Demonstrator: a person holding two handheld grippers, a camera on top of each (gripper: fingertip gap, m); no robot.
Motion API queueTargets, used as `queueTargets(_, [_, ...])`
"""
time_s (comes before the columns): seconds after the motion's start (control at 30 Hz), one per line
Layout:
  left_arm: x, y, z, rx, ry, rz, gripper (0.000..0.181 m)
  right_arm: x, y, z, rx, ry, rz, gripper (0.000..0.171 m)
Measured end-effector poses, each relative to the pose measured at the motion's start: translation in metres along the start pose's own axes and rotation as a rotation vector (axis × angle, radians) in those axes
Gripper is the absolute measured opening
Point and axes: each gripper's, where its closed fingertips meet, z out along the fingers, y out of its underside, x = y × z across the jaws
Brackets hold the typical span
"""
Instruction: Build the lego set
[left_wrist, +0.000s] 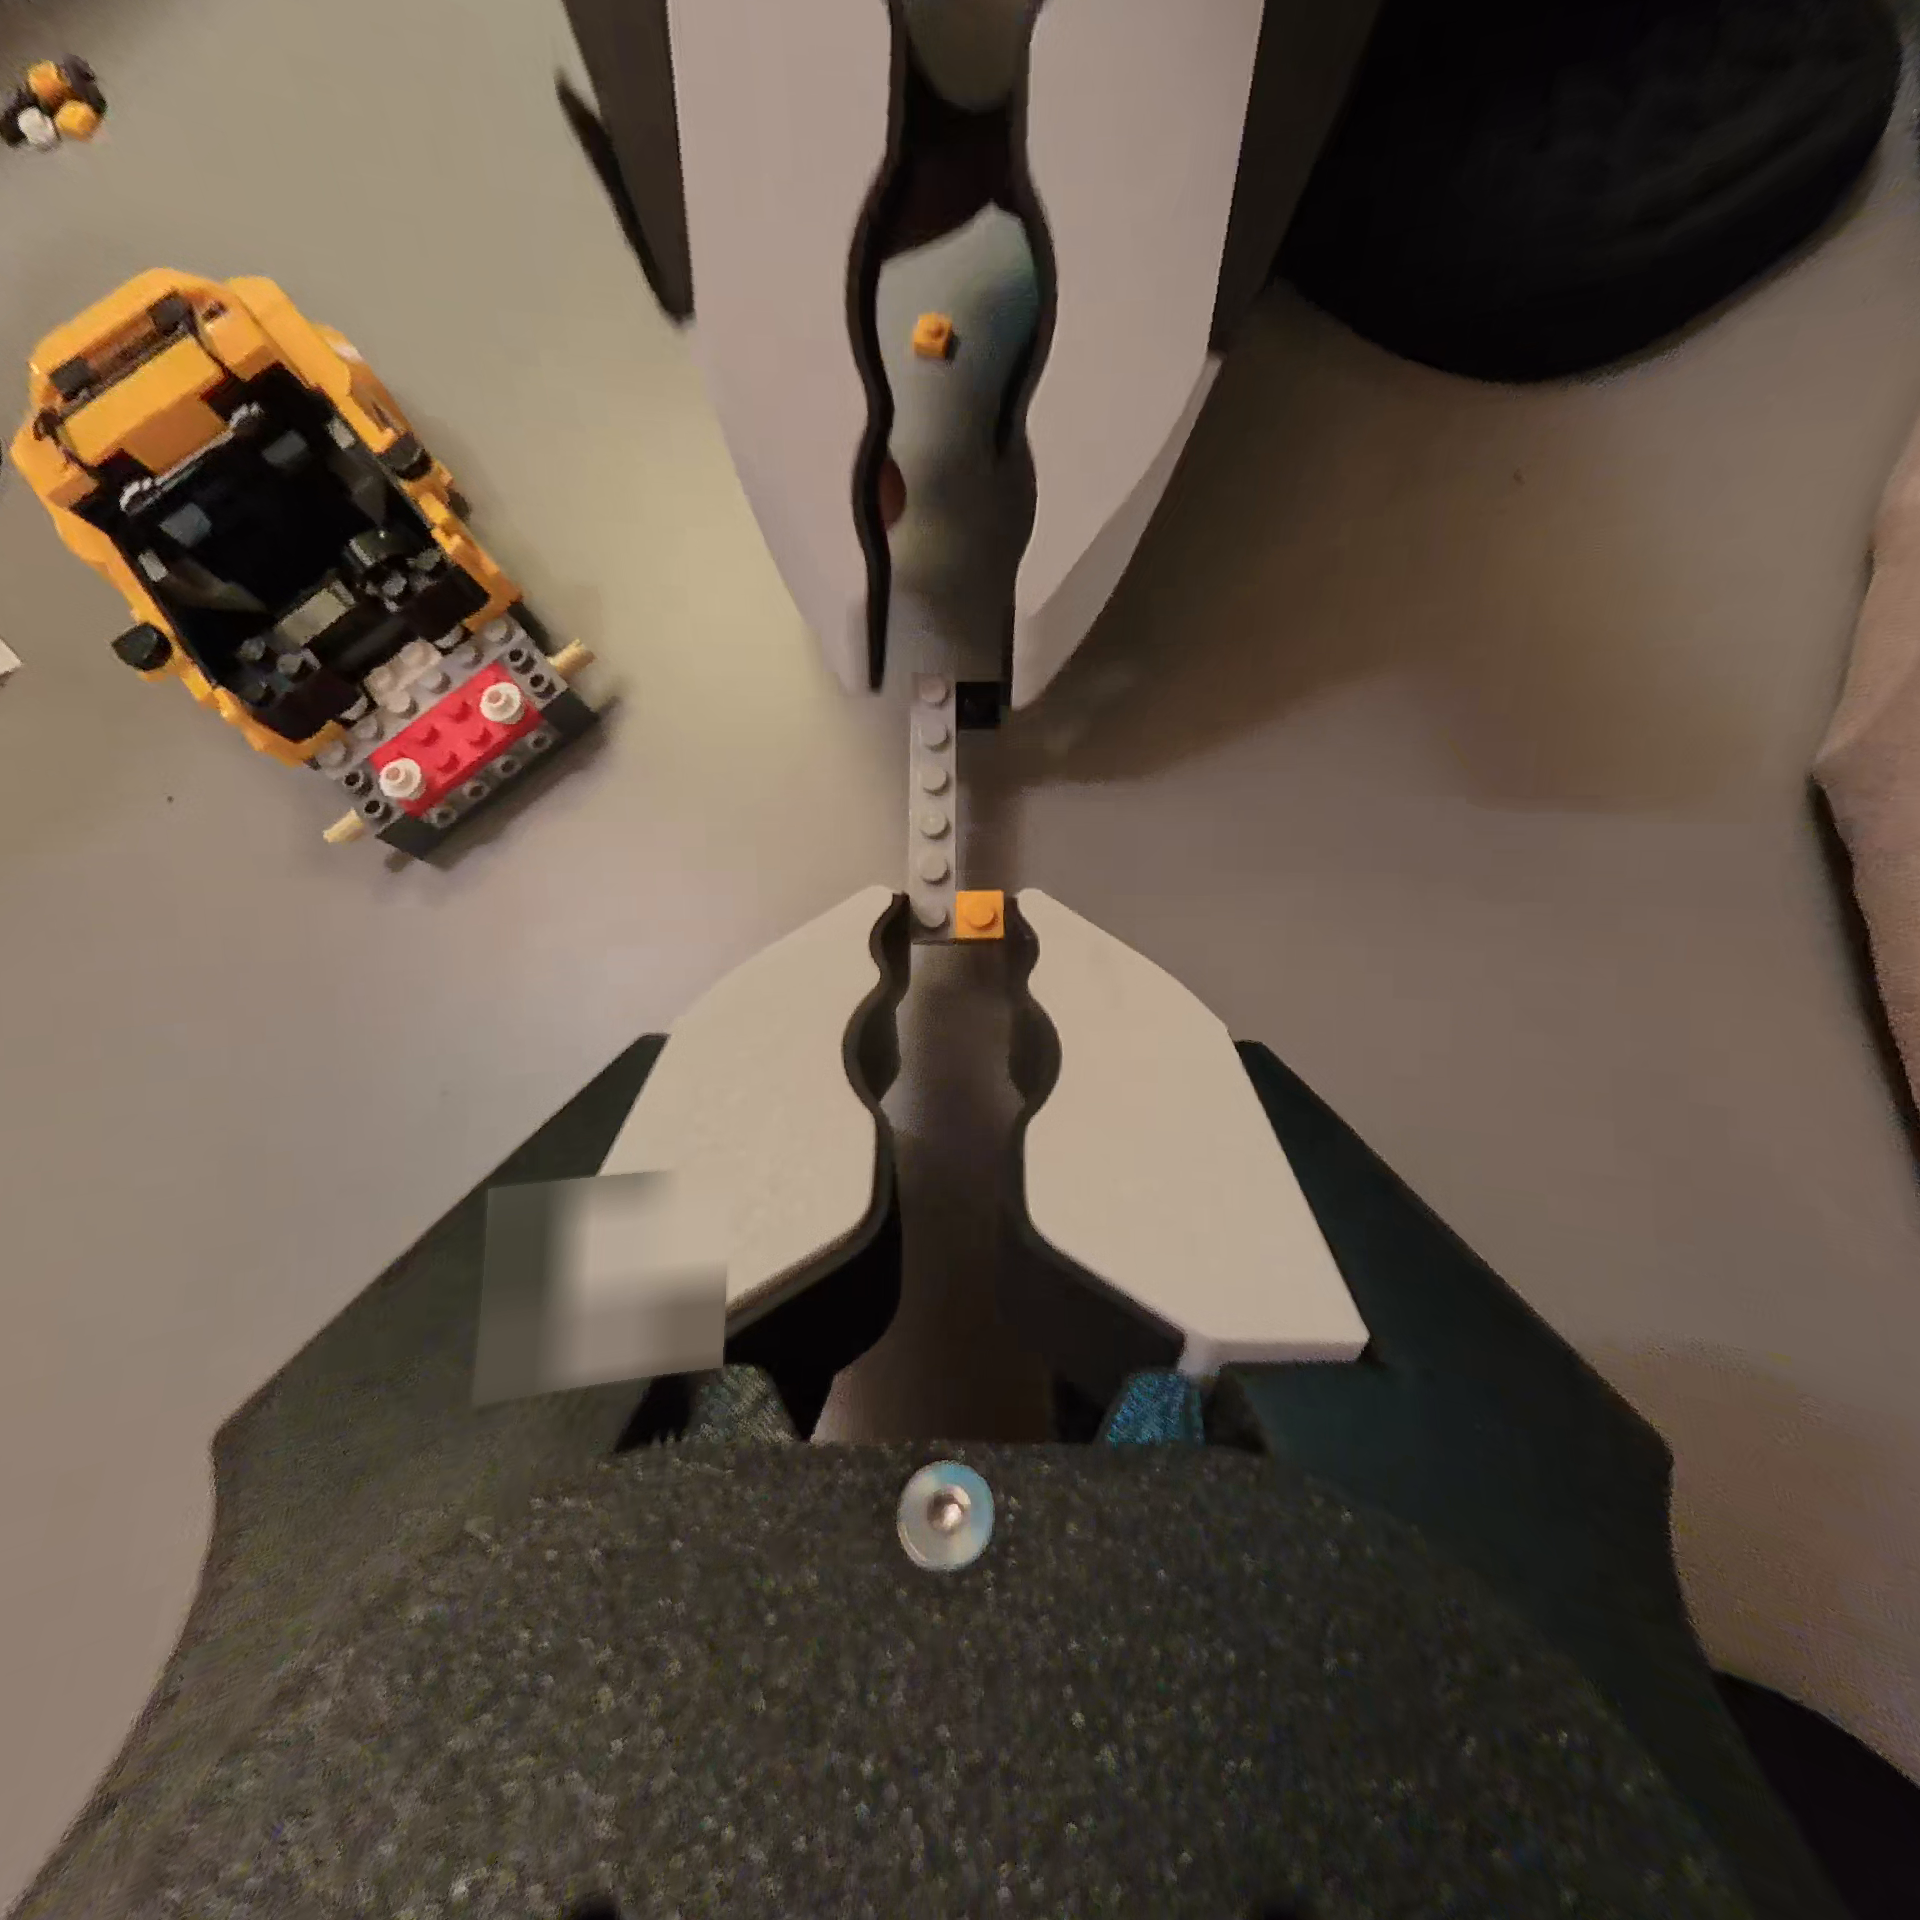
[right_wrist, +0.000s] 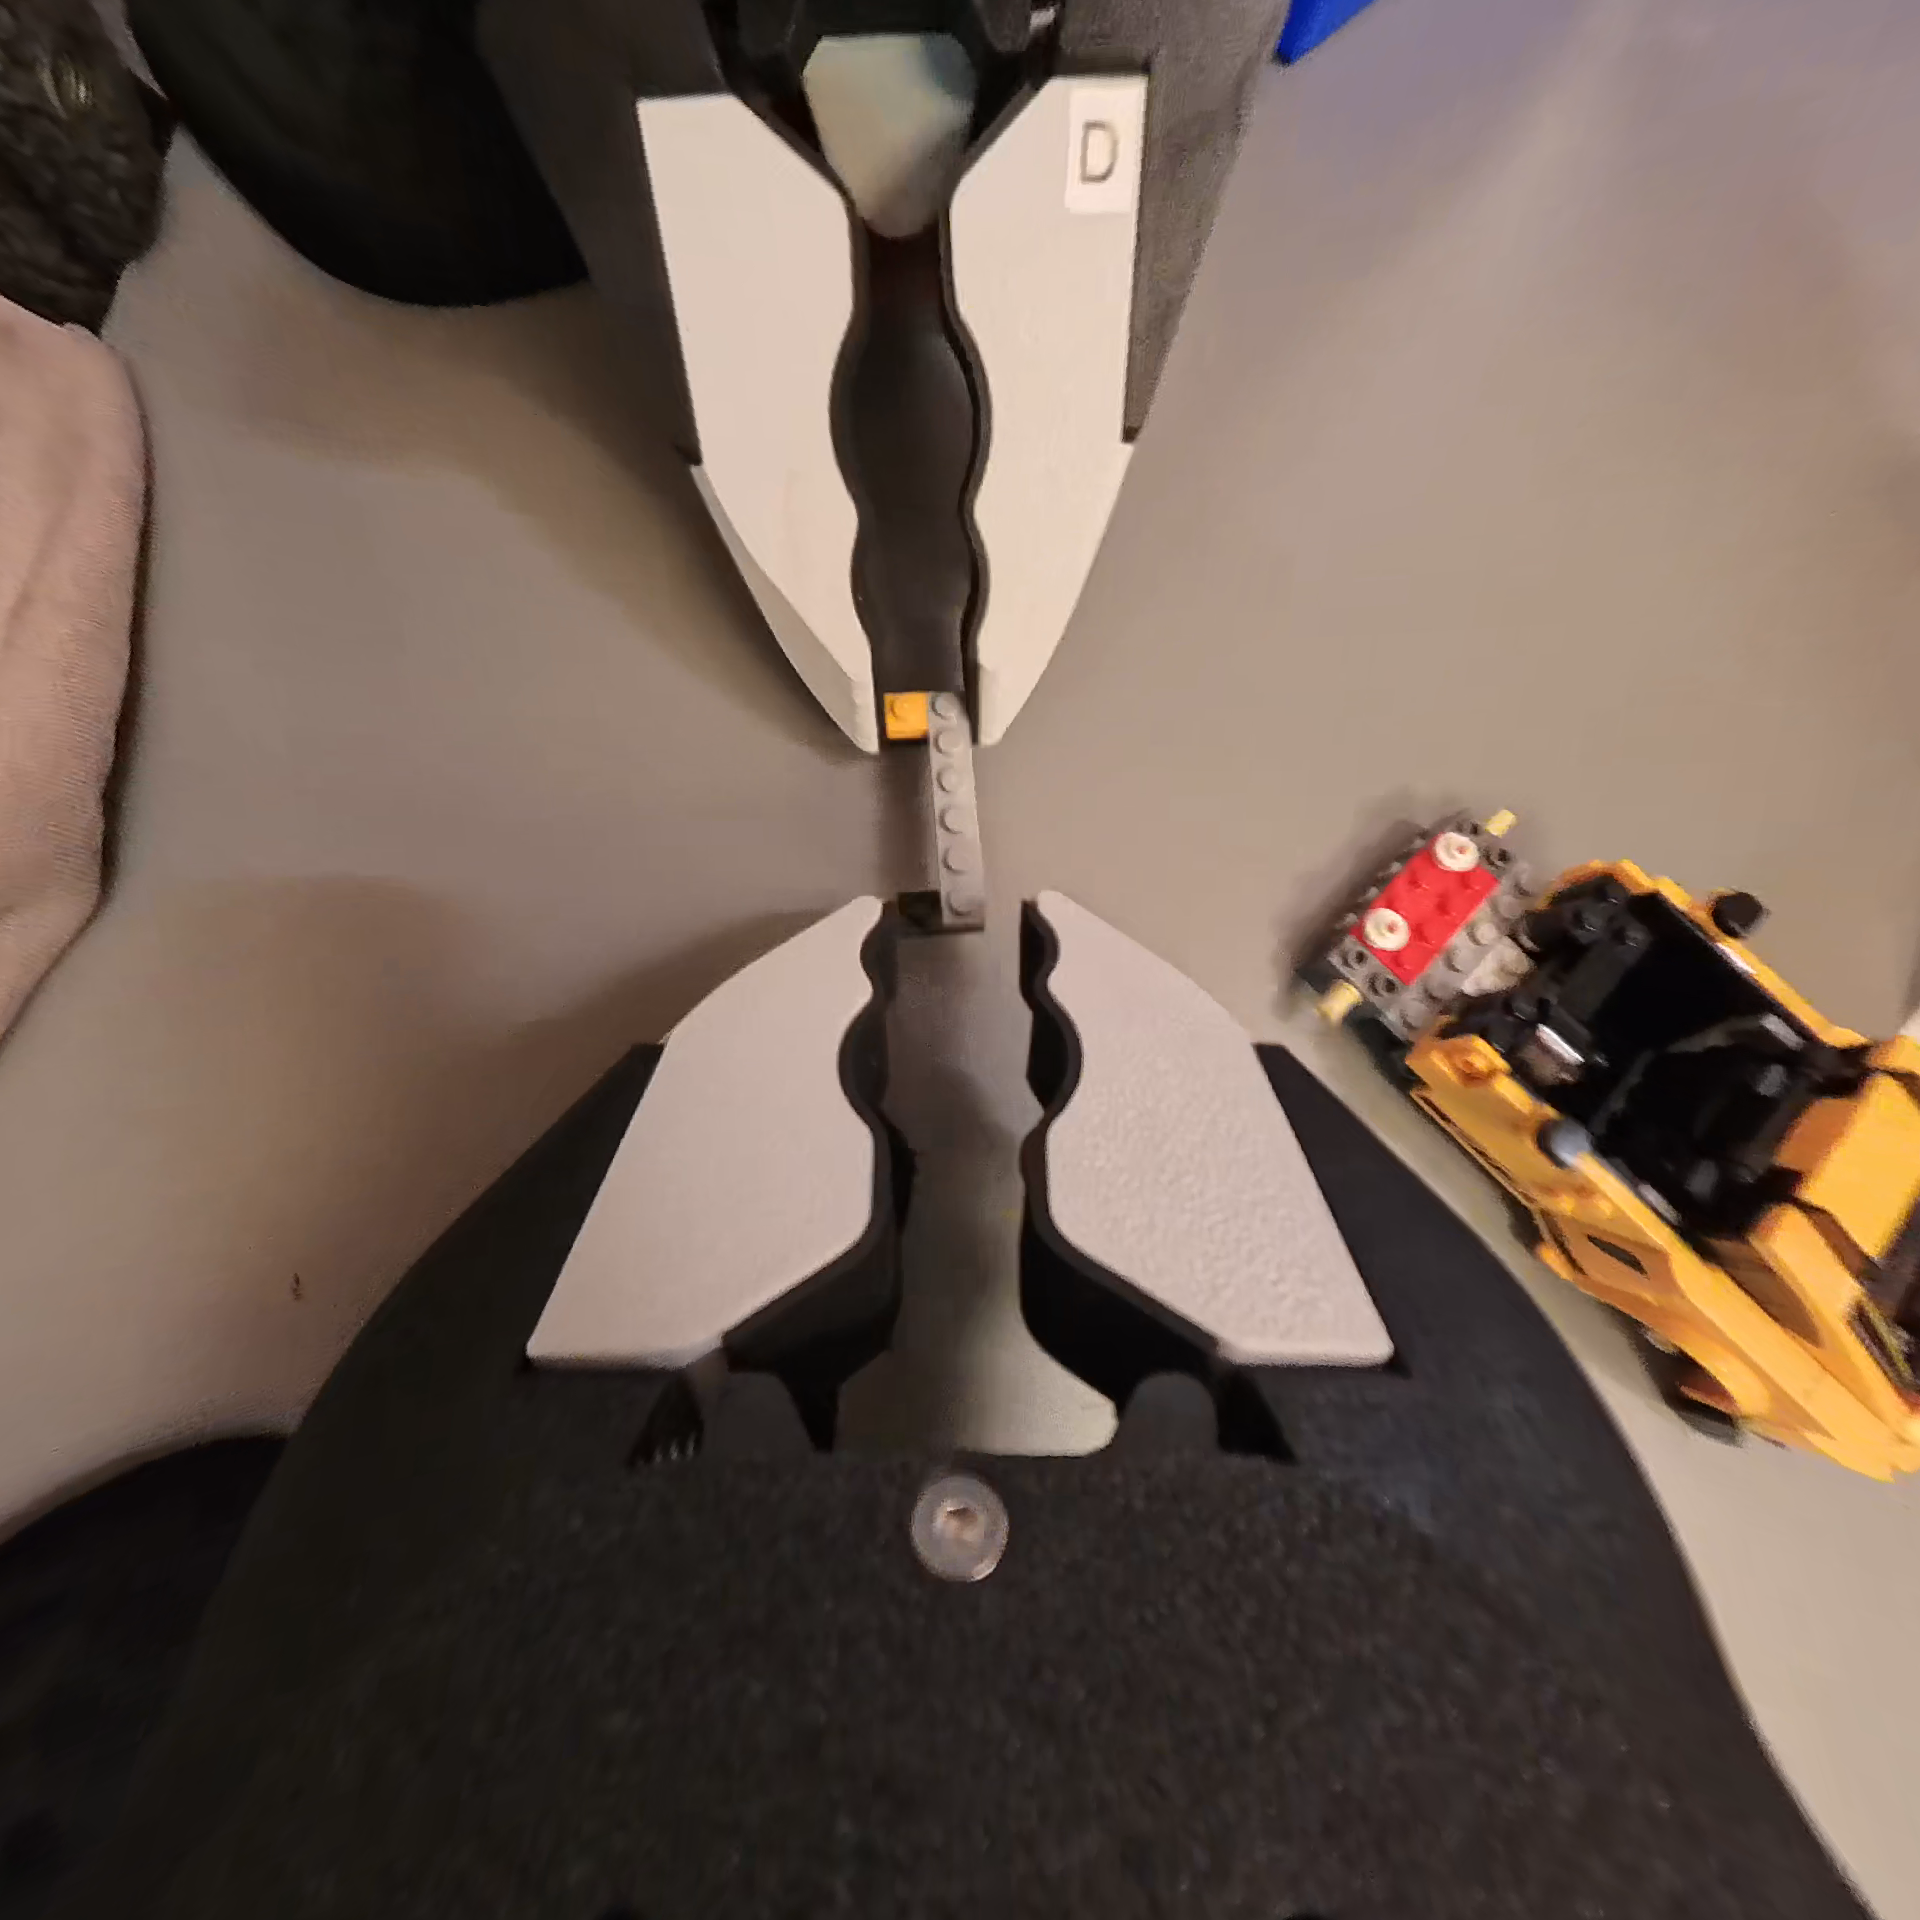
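While you span that long grey plate (left_wrist: 933, 800) above the table between your left gripper (left_wrist: 954, 920) and right gripper (right_wrist: 951, 909), both jaws pinched narrow on its ends, hold it there by the ends beside the orange stud piece (left_wrist: 979, 916), since it looks light, stiff and slippery

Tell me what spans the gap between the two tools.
A long grey studded Lego plate bridges left tool and right tool, orange square piece at the left's end; both wrist views show it.

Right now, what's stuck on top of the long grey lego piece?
The long grey lego piece shows bare studs along its top. A small orange square piece sits beside its end at the left claw. The far end goes into the right claw, so it's partly hidden.
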Motion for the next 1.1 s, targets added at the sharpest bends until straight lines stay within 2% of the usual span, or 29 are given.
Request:
queueTargets(0.13, [-0.004, 0.005, 0.006, -0.050, -0.007, -0.028, 0.016, 0.019, 0.010, -0.035, 0.011, 0.091, 0.059, 0.023])
queueTargets(0.3, [-0.003, 0.004, 0.006, -0.033, -0.004, -0.035, 0.024, 0.033, 0.065, -0.078, -0.111, 0.193, 0.191, 0.022])
queueTargets(0.43, [-0.003, 0.002, 0.004, -0.013, -0.001, -0.041, 0.025, 0.026, 0.097, -0.090, -0.198, 0.204, 0.287, 0.022])
queueTargets(0.7, [-0.003, 0.006, 0.005, -0.021, -0.004, -0.031, 0.023, 0.009, 0.092, -0.062, -0.232, 0.131, 0.274, 0.018])
queueTargets(0.93, [-0.001, 0.006, 0.005, -0.013, 0.001, -0.032, 0.017, 0.007, 0.089, -0.056, -0.269, 0.064, 0.250, 0.007])
queueTargets(1.1, [-0.002, 0.005, 0.004, -0.001, 0.006, -0.040, 0.016, 0.003, 0.043, -0.039, -0.166, 0.021, 0.131, 0.007])
